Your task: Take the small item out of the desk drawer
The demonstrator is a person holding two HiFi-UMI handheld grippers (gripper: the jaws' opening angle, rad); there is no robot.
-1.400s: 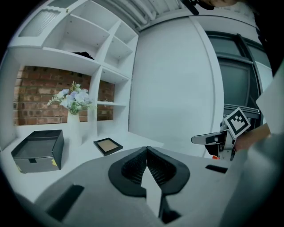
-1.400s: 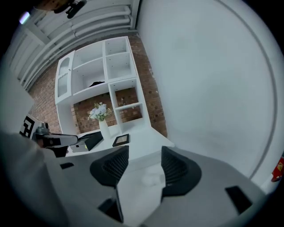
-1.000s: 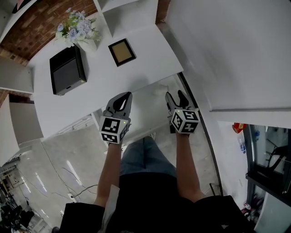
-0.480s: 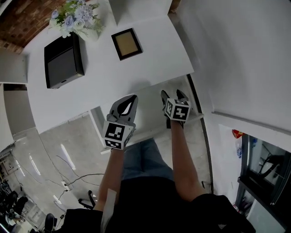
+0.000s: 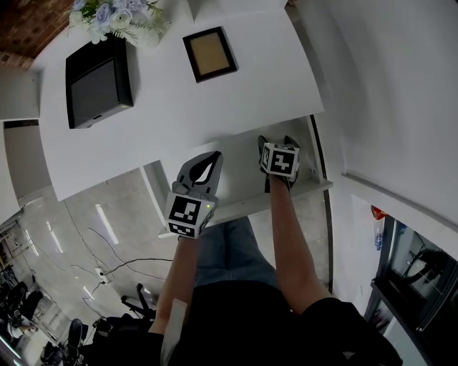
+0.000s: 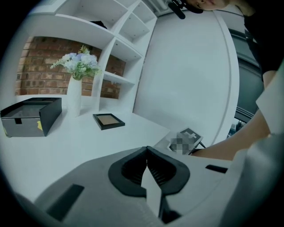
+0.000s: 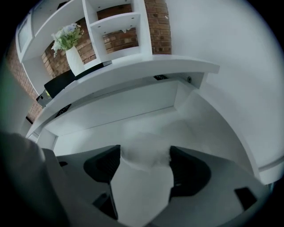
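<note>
The white desk drawer (image 5: 240, 164) stands pulled out under the desk top (image 5: 179, 114). My right gripper (image 5: 277, 143) reaches down into it, and its jaws are opening wide. Between them lies a small pale, blurred lump (image 7: 144, 155), the small item, on the drawer floor (image 7: 195, 133). It fills the gap up to both pads, and I see no squeeze on it. My left gripper (image 5: 212, 156) hovers over the drawer's left part, shut with nothing in it (image 6: 147, 153). The small item is hidden in the head view.
On the desk top are a black box (image 5: 98, 86), a dark picture frame (image 5: 210, 53) and a vase of flowers (image 5: 118, 14). A white wall (image 5: 386, 93) runs close along the right. White shelves (image 7: 115, 26) stand behind the desk. Cables (image 5: 114, 261) lie on the floor.
My right gripper has gone further forward and down into the drawer, and its jaws have spread wider. The left gripper has barely moved. The head view has shifted towards the desk.
</note>
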